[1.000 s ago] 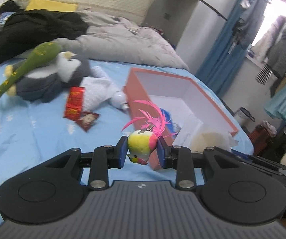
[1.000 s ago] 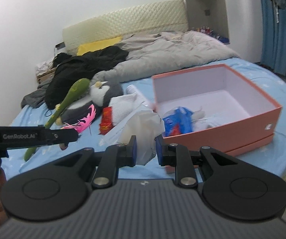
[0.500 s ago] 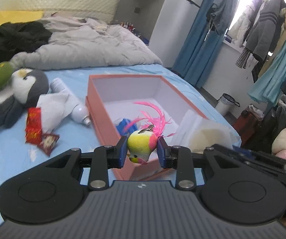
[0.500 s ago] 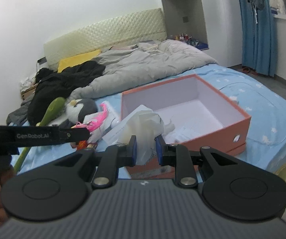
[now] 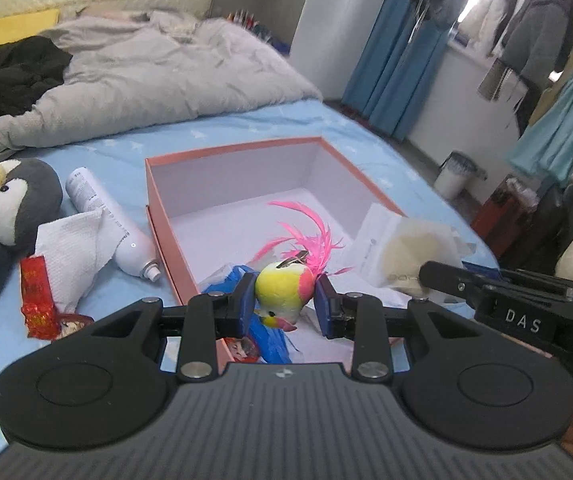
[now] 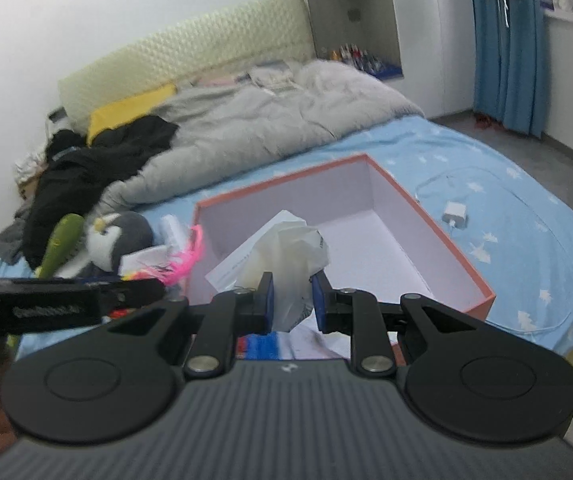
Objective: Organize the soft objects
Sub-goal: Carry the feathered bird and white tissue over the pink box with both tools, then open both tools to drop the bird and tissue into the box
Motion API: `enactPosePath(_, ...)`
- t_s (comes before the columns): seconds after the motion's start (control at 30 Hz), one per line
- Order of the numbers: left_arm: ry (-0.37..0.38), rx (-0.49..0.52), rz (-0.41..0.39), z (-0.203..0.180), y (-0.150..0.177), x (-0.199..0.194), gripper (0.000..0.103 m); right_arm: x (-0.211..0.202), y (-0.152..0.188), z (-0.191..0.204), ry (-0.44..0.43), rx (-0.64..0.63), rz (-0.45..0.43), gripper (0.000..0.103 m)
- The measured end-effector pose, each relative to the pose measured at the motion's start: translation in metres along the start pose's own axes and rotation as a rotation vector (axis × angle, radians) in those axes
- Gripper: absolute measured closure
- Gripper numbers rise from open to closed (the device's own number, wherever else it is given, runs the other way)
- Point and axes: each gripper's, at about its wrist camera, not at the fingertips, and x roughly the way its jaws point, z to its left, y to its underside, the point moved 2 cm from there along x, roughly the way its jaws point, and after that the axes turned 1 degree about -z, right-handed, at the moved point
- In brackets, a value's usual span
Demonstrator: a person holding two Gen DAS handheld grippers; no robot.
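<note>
My left gripper [image 5: 284,305] is shut on a small yellow and pink toy bird [image 5: 284,294] with pink feathers, held over the near corner of the open orange box [image 5: 158,216]. My right gripper [image 6: 289,301] is shut on a crumpled white plastic bag [image 6: 286,256], also above the orange box [image 6: 482,300]. In the left wrist view the white bag [image 5: 406,248] hangs at the right. A blue packet [image 5: 266,336] lies in the box. A grey penguin plush [image 5: 10,204] rests on the blue sheet at the left.
Beside the box lie a white spray can [image 5: 106,220], a white tissue [image 5: 70,248] and red wrappers [image 5: 36,300]. A green plush [image 6: 62,240], a black coat [image 6: 94,160] and a grey duvet [image 6: 254,120] lie further back. A white charger [image 6: 456,214] lies right of the box.
Both grippers have swung across the bed toward the orange box and now hover over it, each still gripping its object. The plush toys have slid to the left of both views.
</note>
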Motion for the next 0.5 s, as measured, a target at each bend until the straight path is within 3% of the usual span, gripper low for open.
enactPosePath(0.37, -0.006, 0.007, 0.117, 0.005, -0.034, 0.056, 0.066, 0.054, -0.008, -0.030, 0.050, 0.032, 0.136, 0.079)
enactPosePath(0.43, 0.000, 0.010, 0.142, 0.003, -0.031, 0.059, 0.053, 0.057, -0.007, -0.033, 0.050, 0.038, 0.148, 0.075)
enactPosePath(0.47, -0.005, 0.010, 0.146, 0.004, -0.030, 0.062, 0.042, 0.058, -0.006, -0.034, 0.050, 0.048, 0.149, 0.074)
enactPosePath(0.5, -0.018, 0.013, 0.145, 0.005, -0.029, 0.063, 0.034, 0.058, -0.005, -0.036, 0.046, 0.057, 0.149, 0.066)
